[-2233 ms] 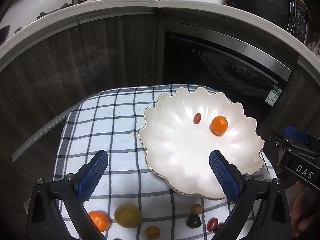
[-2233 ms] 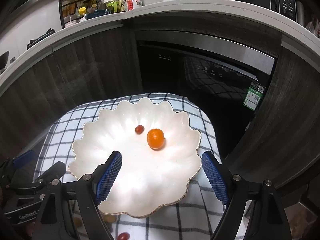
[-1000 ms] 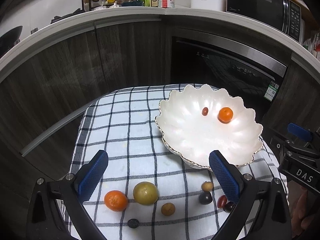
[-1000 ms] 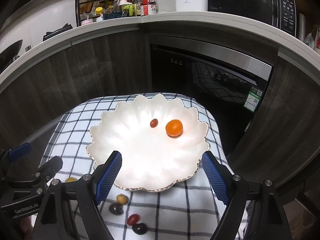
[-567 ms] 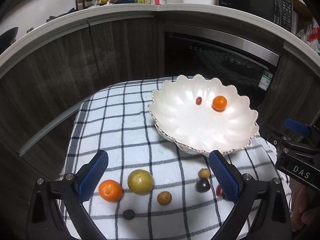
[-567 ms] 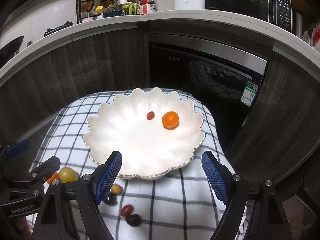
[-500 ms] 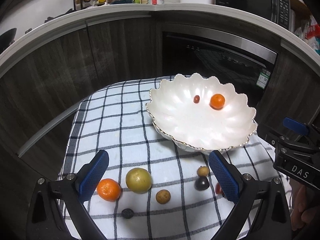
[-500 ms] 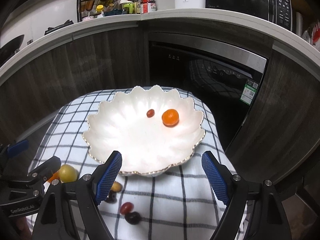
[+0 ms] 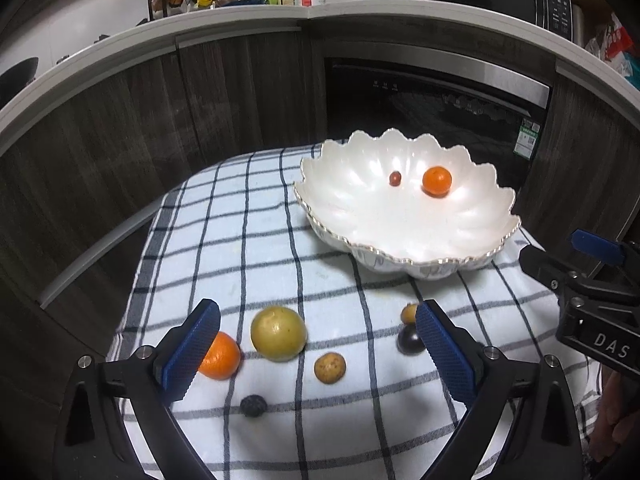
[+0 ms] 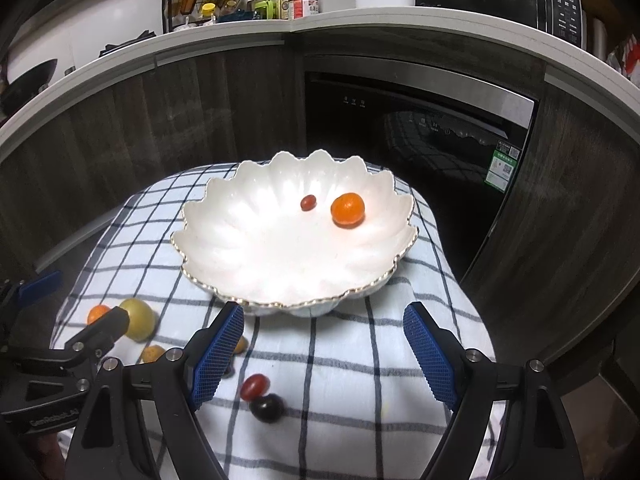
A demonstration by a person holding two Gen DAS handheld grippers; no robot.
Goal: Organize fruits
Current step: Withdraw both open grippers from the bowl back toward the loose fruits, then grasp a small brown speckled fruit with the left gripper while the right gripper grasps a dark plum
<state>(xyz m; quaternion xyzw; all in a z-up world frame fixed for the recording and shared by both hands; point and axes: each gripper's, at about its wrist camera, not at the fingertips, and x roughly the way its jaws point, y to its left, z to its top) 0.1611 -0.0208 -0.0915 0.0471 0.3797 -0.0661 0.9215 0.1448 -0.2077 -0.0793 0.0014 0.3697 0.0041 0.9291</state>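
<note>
Fruits: most lie loose at the cloth's (image 9: 256,240) near edge; a mandarin (image 9: 437,180) sits in the bowl (image 9: 404,240).
Left gripper (image 9: 318,346): wide, empty.
Right gripper (image 10: 323,354): wide, empty.
Surface: checked cloth.
Room: dark cabinets (image 10: 168,120), counter (image 10: 360,20) behind.

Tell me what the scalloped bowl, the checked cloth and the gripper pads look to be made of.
Scalloped bowl: likely glazed ceramic, pearly white gloss with bright highlights and a thin gold rim; glass or plastic is possible.
Checked cloth: woven fabric, matte, draping over the edges in soft folds.
Gripper pads: probably blue rubber or plastic, with a fine gridded texture.
</note>
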